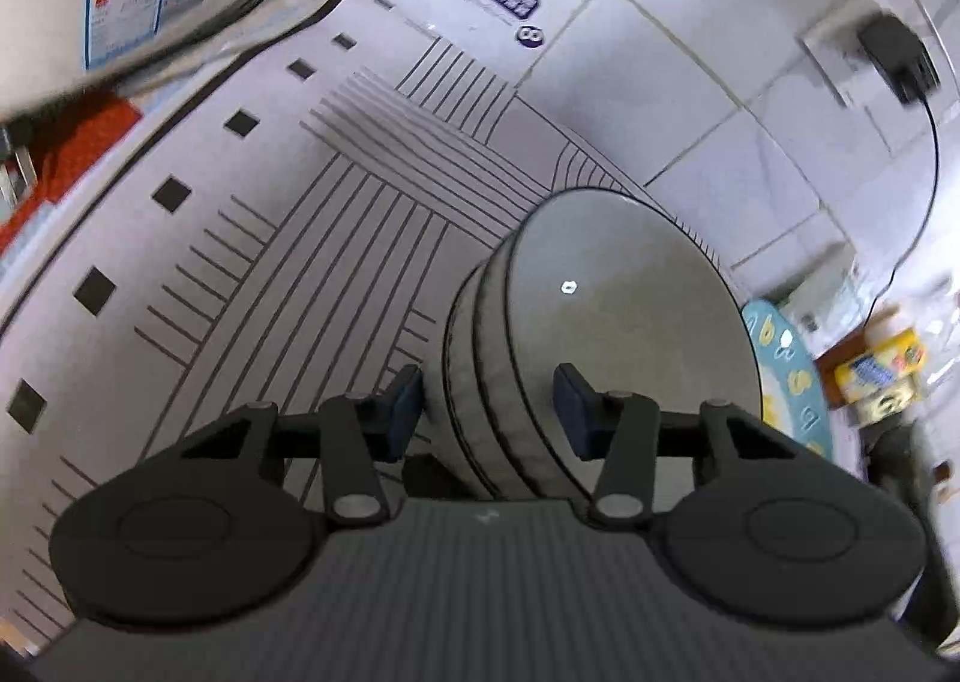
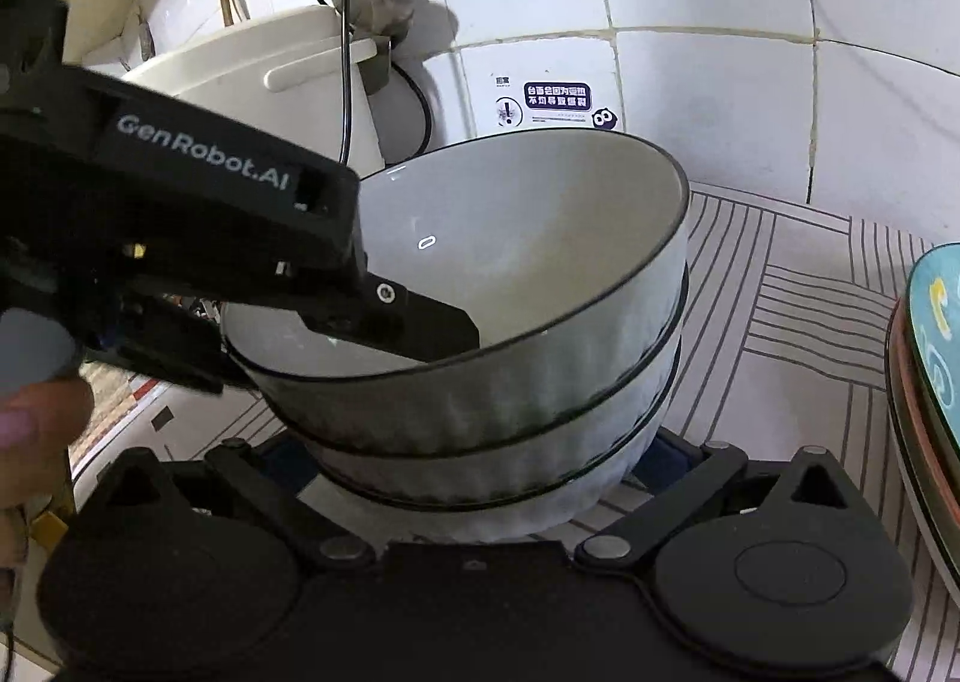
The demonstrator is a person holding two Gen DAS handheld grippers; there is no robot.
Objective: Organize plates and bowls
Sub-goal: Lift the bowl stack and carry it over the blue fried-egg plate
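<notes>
Against the white tiled wall [image 2: 720, 112], a stack of three nested white bowls [image 2: 480, 382] with dark rims stands on a surface covered by a line-patterned mat [image 2: 798, 322]. Left claw [image 1: 489, 406]: seen from the left wrist view, its two blue-padded fingers [image 1: 573, 400] straddle the near wall of the stack, one pad outside the ribbed sides and the other inside the top bowl [image 1: 630, 322]; both pads lie against that wall, so the claw is clamped on the stack's rim. From the right wrist view the same claw [image 2: 432, 334] enters from the left of the stack, one finger lying inside the top bowl and the other below the rim outside. A person's fingers [image 2: 36, 412] appear behind it. Right claw [image 2: 474, 460]: its fingers stand apart on either side of the lowest bowl, near the base; the pads are hidden by the bowl, so contact cannot be told. Right of the stack, just apart from it, lies a teal plate [image 2: 936, 334] printed with letters, resting on other plates. Behind the stack to the left stands a white appliance [image 2: 270, 76] with a black cord, and a warning sticker [image 2: 555, 103] is fixed to the wall directly behind the stack.
</notes>
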